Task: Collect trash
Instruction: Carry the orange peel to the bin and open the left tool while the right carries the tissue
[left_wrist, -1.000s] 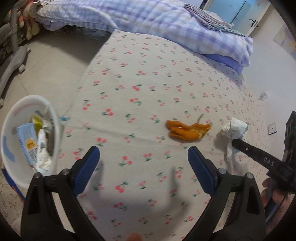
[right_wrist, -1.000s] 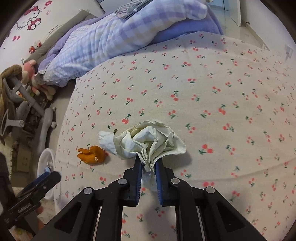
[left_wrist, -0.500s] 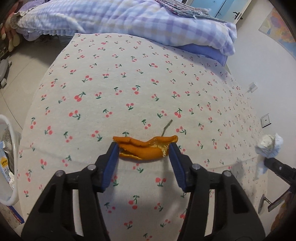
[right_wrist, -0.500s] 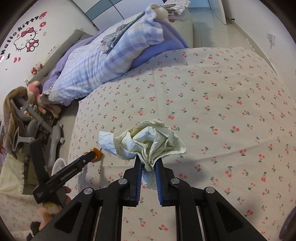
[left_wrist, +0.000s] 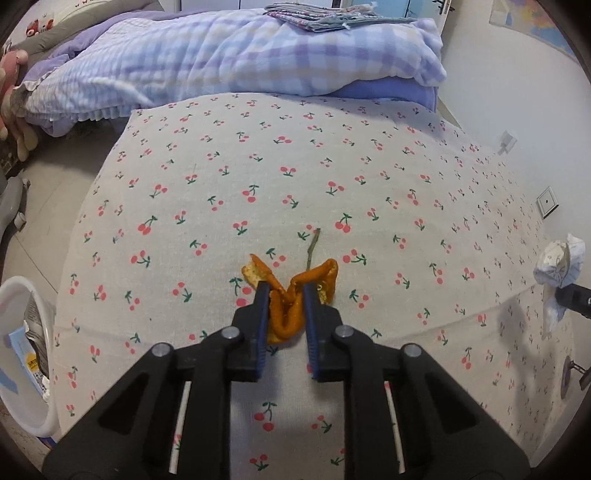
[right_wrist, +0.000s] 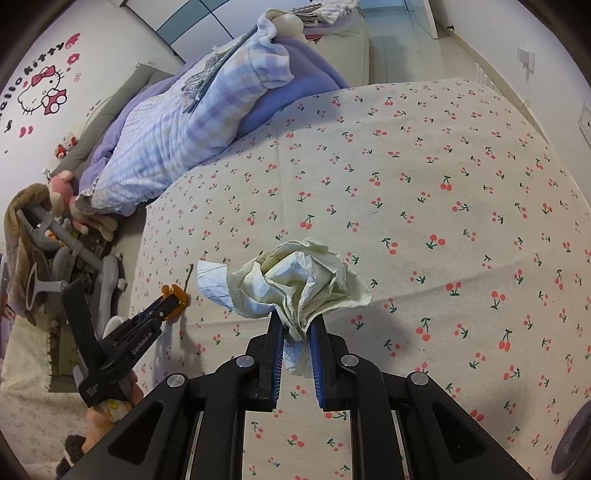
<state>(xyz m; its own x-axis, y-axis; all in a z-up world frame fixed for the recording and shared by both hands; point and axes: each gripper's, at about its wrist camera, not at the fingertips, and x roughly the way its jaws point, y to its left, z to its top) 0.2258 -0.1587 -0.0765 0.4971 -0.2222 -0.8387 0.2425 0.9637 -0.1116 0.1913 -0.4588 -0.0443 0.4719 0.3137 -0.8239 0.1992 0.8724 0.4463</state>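
Left tool pinches the floppy orange peel mid-fold on the bed, right tool clamps the feather-light crumpled paper by its tail above it, both squishy.

Orange peel; beige sheet with red cherry print; lilac-white checked blanket; pale yellow-white paper wad; white bin; black grippers, blue pads.
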